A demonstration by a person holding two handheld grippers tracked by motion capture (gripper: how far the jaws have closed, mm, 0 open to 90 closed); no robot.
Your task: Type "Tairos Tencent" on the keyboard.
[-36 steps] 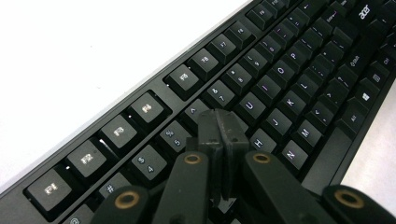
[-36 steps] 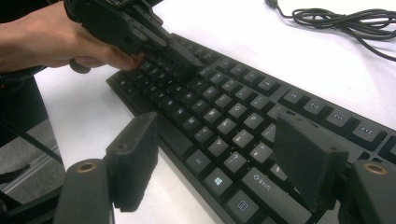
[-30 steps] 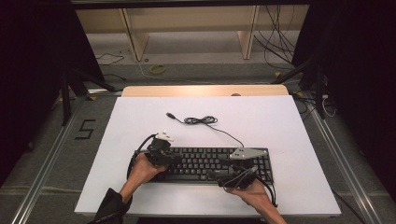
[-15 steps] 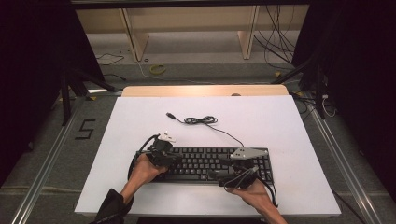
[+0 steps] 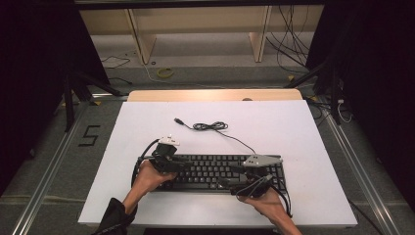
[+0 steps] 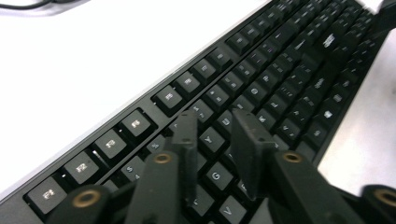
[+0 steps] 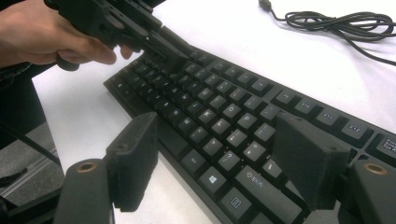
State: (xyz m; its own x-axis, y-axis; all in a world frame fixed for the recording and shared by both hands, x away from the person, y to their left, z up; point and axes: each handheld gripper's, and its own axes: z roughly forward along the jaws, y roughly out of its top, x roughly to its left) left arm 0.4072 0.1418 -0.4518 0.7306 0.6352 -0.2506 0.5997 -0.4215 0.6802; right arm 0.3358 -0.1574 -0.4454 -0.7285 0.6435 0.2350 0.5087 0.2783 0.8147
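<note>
Keyboard [image 5: 215, 171] lies low in the frame of the high view, near the front edge of the white table [image 5: 293, 127], long side running left to right. Left gripper [image 5: 169, 164] sits over its left end, right gripper [image 5: 244, 181] at its lower right part. Compared with the frames a second back, hands hold the same spots; little else differs.

Keyboard cable [image 5: 210, 126] trails up to a loose coil at mid-table, plug end lying free. Bare white surface all round: wide above, narrower strips left, right and in front.

Left gripper view: keyboard [image 6: 261, 79] runs diagonally from lower left to upper right. Jaws have just been opening; they now stand a little apart over the letter rows, nothing between them but key tops beneath. Judgement: a press or pinch on the keys has just been let go, so the left hand is free for the next key.

Right gripper view: keyboard [image 7: 224, 116] crosses the middle. Jaws stand wide apart, straddling the bottom row, clamping nothing. Left gripper [image 7: 163, 46] shows upper left, tips down near the top rows. Coiled cable [image 7: 341, 21] at upper right, well apart from both tools. Table's front edge close at lower left; care there.
</note>
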